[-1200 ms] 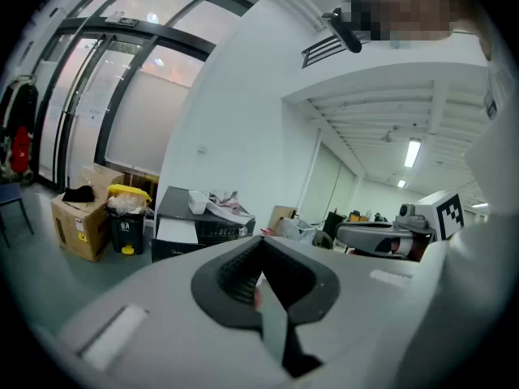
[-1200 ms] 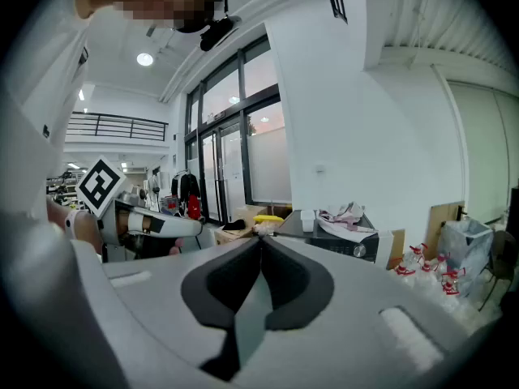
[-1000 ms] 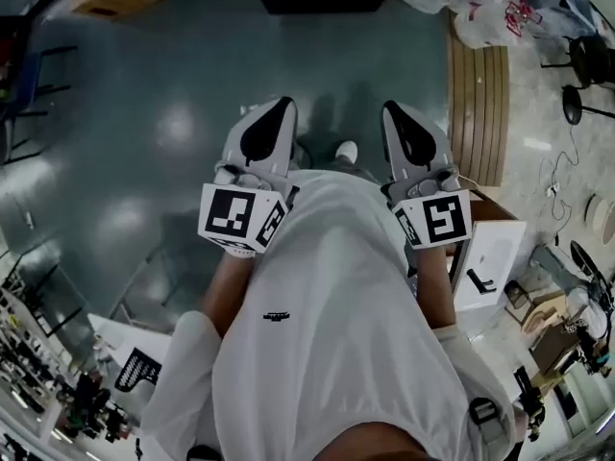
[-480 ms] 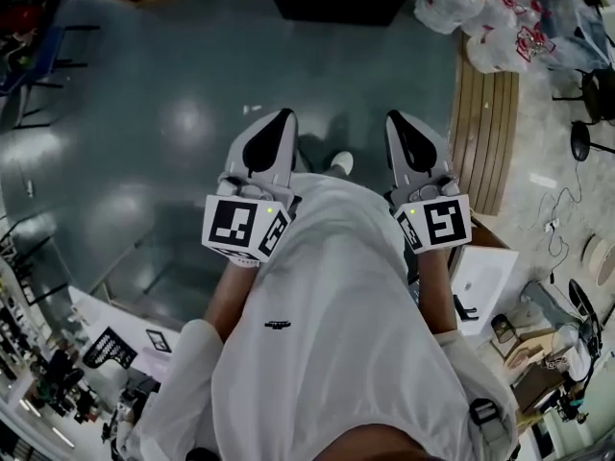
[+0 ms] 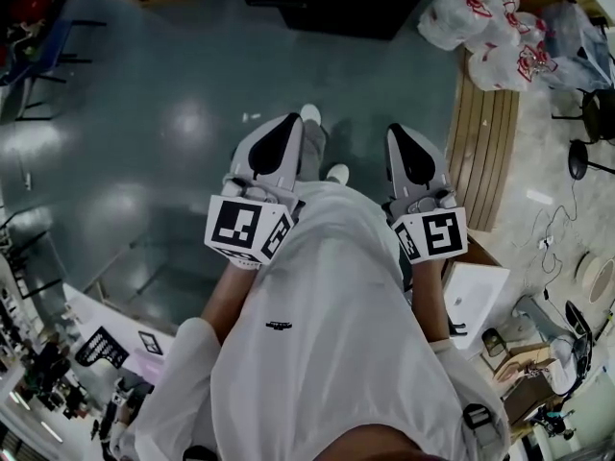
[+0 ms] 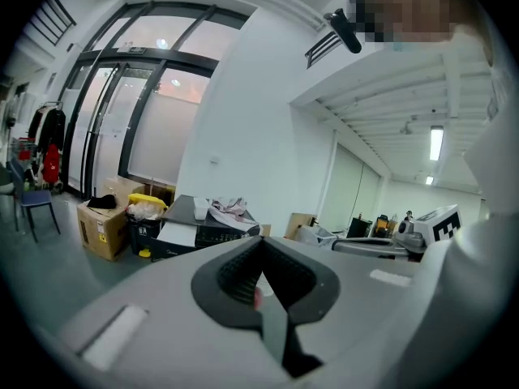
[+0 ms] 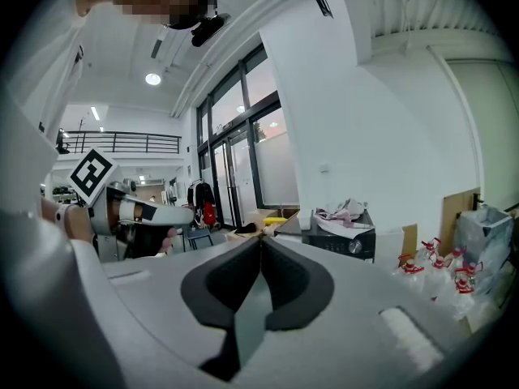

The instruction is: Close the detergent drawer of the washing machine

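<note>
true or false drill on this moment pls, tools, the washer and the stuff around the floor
1. The left tool and the right tool are both shut, with nothing between the jaws. True.
2. The left tool is touching the washing machine. False: the machine stands across the floor, apart from both tools.
3. Cloth lies on top of the washing machine. True.
4. The plastic bags lie to the person's left. False: they lie to the person's right, past the slatted wooden panel.
5. The right tool holds a detergent bottle. False: it is empty.
</note>
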`<state>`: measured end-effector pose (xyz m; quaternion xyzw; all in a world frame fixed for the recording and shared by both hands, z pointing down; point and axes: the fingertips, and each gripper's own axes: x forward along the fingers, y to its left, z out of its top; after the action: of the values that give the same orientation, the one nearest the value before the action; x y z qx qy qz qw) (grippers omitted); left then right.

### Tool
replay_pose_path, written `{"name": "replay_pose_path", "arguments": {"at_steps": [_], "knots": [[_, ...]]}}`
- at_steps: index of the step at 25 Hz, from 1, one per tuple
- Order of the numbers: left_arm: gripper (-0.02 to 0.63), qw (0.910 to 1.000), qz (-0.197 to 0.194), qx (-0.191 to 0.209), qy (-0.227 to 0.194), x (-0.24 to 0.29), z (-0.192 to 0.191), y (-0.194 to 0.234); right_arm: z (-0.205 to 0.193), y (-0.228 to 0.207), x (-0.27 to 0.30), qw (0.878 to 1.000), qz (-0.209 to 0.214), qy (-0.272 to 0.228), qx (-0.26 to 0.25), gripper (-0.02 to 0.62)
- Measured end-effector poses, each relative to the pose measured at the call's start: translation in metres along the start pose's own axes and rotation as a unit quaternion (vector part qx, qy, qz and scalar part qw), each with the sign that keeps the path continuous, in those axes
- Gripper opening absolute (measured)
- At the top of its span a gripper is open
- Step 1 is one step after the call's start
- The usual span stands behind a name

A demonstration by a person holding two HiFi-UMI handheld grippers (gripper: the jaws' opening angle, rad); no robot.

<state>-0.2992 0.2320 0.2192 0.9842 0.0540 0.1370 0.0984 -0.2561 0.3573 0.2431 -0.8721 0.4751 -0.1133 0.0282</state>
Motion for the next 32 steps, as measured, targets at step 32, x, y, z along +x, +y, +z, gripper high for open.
{"name": "replay_pose_path", "arguments": {"at_steps": [32], "knots": [[0.011, 0.9952, -0.018, -0.076, -0.059, 0.151, 0.077, 0.212, 0.078, -0.027, 0.242, 0.999, -0.018, 0.013, -0.048, 0.000]]}}
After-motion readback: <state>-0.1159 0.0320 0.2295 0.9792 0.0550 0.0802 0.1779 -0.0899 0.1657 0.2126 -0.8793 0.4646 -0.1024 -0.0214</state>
